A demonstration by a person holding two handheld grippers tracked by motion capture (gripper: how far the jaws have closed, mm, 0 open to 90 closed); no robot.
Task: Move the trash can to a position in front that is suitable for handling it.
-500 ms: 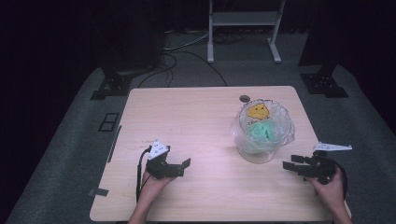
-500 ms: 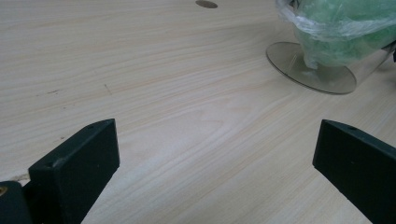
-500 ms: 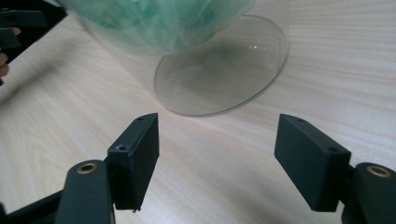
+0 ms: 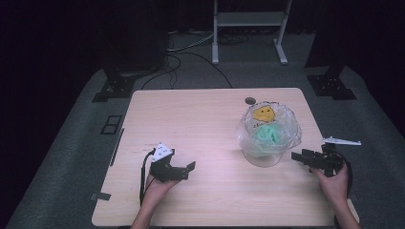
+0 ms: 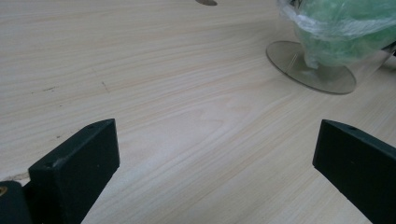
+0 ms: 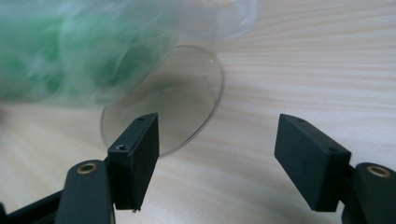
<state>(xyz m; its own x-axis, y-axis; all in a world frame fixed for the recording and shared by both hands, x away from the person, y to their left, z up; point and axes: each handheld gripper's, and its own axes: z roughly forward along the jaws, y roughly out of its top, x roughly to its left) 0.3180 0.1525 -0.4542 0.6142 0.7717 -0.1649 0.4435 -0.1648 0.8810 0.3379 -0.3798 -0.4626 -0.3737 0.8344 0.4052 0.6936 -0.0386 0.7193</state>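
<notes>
Right hand-held gripper [image 4: 300,156] is spread wide, nothing between the jaws, just beside the bag [image 4: 270,133] on its clear stand [image 6: 187,107], right half of the desk [image 4: 200,114]. Left hand-held gripper [image 4: 190,168] also spread, well apart, idle. I'd go in level on the right, catch a plastic fold above the stand, close slowly; flimsy film will likely slip, and the stand could tip.

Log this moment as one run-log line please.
left claw: open, empty | right claw: open, beside bag | clear bag: on clear stand, green stuff inside
</notes>
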